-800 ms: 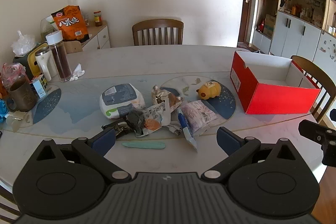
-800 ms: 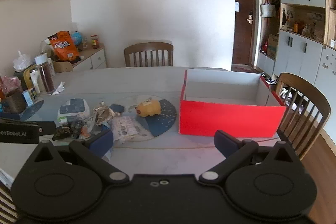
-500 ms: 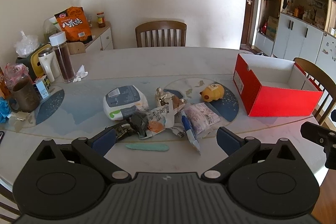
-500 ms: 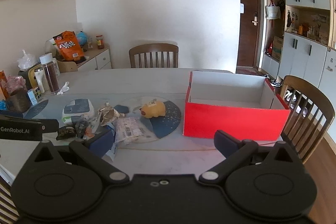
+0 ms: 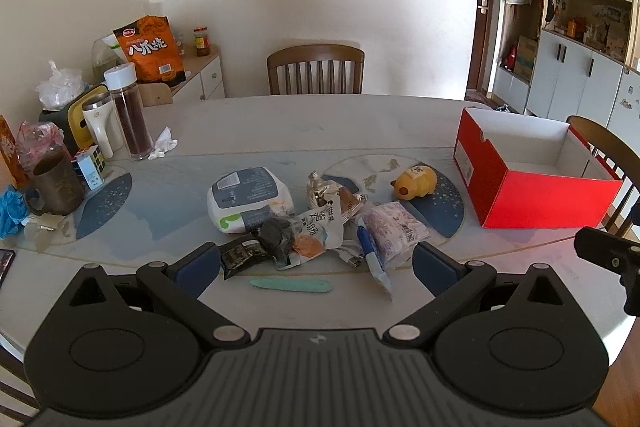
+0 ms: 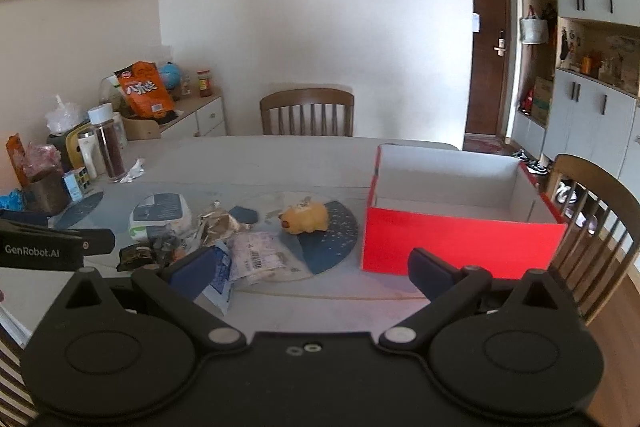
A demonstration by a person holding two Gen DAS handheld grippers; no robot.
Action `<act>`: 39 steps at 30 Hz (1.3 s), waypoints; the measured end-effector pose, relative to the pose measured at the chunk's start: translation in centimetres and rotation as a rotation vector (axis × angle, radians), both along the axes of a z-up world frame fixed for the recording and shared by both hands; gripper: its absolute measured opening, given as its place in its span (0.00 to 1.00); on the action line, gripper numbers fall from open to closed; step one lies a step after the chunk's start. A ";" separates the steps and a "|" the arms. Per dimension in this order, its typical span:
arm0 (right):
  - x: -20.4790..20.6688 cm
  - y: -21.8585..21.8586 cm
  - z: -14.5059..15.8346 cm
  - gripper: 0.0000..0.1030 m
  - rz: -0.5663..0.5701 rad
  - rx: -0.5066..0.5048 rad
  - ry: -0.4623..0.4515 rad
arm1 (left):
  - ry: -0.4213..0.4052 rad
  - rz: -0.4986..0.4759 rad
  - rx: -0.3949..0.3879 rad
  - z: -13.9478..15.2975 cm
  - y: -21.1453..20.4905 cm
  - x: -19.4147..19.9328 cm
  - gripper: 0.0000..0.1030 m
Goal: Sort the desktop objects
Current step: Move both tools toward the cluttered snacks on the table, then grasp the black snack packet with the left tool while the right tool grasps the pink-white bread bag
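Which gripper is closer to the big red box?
Right. The right gripper hovers open just in front of the red cardboard box, the box filling its view. The left gripper hangs open over the wrapper pile, with the box far off to its right.

The box (image 5: 536,201) at the right is red outside, white inside. The toy (image 5: 415,181) is yellow. The flat stick (image 5: 291,285) is light green. The snack bag (image 5: 150,49) at upper left is orange.

Snack wrappers (image 5: 320,223) lie heaped beside open red box (image 5: 536,203).

glossy red cardboard box (image 5: 536,199), crinkled foil wrapper (image 5: 324,189)
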State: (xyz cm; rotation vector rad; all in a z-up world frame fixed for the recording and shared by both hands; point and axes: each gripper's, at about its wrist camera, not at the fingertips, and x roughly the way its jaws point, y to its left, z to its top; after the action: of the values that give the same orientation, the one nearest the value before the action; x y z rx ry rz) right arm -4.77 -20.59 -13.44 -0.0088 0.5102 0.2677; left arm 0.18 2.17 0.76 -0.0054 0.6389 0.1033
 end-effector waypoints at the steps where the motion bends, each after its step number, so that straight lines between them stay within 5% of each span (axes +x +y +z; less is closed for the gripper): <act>1: 0.1 0.2 0.0 1.00 0.009 -0.003 0.002 | 0.001 0.003 -0.001 -0.1 0.2 0.1 1.00; 11: 1.8 2.8 -1.0 0.99 0.094 -0.015 -0.029 | 0.012 -0.029 -0.025 -1.6 2.6 2.4 1.00; 21: 5.4 5.0 -2.6 1.00 0.058 0.013 0.026 | 0.031 -0.088 -0.043 -3.5 5.9 6.1 1.00; 39: 13.0 10.4 -7.5 0.98 0.075 -0.087 0.102 | 0.113 -0.204 -0.005 -10.6 11.6 12.1 0.95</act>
State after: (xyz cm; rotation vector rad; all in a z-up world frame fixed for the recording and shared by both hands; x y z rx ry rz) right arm 8.24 -10.14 -20.98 -0.0994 0.6232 0.3203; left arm 12.27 13.82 -9.83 0.0615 0.7488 -0.0960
